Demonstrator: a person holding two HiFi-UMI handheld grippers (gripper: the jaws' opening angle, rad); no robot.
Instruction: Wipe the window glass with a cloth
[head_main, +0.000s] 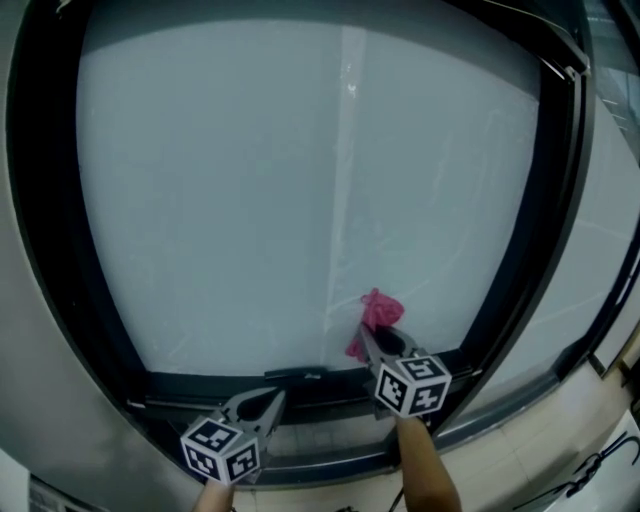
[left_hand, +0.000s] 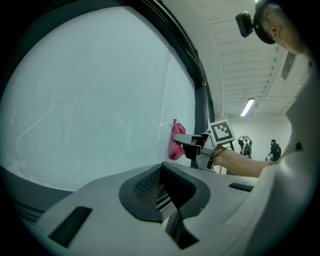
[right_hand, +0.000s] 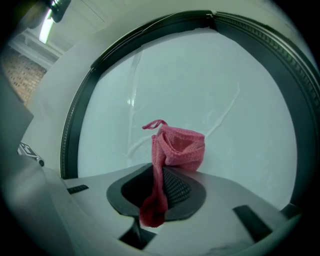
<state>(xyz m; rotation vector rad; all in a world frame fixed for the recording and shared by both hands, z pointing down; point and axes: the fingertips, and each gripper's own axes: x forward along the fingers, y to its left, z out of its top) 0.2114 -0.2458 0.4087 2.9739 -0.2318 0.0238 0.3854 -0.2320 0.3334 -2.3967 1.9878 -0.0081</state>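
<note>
**Operator:** Where is the cloth?

**Manual:** The right gripper (head_main: 372, 340) clamps the cloth (head_main: 380, 312) against the lower window glass (head_main: 220, 200). The left gripper (head_main: 272, 398) is closed on nothing. Recommended: keep firm contact and overlap each stroke.

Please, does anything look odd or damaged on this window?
No damage shows. The glass bears pale streaks, with one long vertical band just left of the cloth. The cloth is bunched in the right gripper, not spread flat.

One cloth (head_main: 380, 310), one window (head_main: 220, 200), two hand-held grippers (head_main: 272, 398) (head_main: 368, 336).
</note>
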